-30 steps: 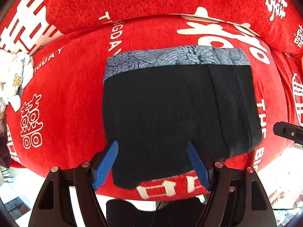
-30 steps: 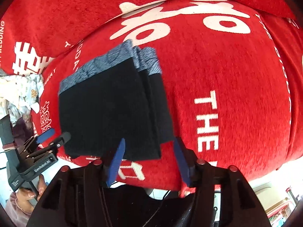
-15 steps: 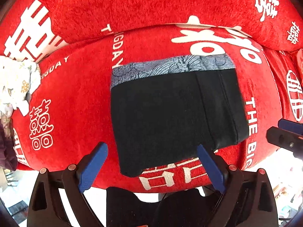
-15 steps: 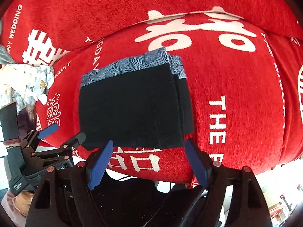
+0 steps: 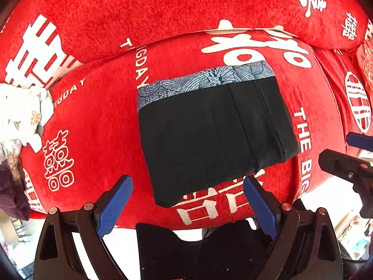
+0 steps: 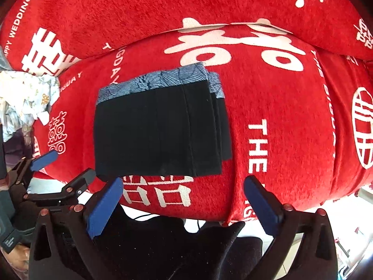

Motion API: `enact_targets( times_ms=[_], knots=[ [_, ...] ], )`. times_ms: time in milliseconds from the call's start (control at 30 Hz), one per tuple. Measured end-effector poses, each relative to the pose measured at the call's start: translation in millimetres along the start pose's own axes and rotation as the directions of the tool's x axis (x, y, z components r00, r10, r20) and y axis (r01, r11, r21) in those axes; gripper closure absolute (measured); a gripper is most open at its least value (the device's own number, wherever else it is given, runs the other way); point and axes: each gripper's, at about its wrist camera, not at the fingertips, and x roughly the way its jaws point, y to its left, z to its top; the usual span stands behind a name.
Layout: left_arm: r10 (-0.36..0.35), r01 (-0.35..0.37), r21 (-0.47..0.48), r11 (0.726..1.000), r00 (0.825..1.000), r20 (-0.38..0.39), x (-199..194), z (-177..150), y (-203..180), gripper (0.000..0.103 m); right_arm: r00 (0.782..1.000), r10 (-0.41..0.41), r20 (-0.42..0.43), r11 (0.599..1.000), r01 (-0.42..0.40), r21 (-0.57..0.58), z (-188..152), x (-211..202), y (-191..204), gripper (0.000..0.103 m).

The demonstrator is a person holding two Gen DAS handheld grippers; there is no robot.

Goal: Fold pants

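Note:
The black pants [image 5: 209,135] with a grey-blue patterned waistband lie folded into a flat rectangle on the red cushion; they also show in the right wrist view [image 6: 158,130]. My left gripper [image 5: 186,200] is open and empty, just short of the fold's near edge. My right gripper [image 6: 184,200] is open and empty, below the fold's near right corner. The left gripper shows at the left of the right wrist view [image 6: 63,165], and the right gripper at the right edge of the left wrist view [image 5: 349,154].
The red cushion [image 5: 98,121] with white lettering has a red backrest [image 5: 163,7] behind it. A crumpled white patterned cloth [image 5: 21,114] lies at the cushion's left end, also in the right wrist view [image 6: 25,93]. The cushion's front edge drops off below the grippers.
Both grippers have pulled back from the folded pants towards the cushion's front edge and their jaws have opened wider. The pants lie still, released.

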Motion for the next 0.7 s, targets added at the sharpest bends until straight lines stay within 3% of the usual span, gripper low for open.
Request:
enact_targets(
  times_ms=[700],
  knots=[
    [-0.022,0.022,0.000,1.000,1.000,0.008,-6,0,4,0.007,0.999,-0.052,0.003,0.999,0.052,0.012,-10,-12,6,0.000]
  ],
)
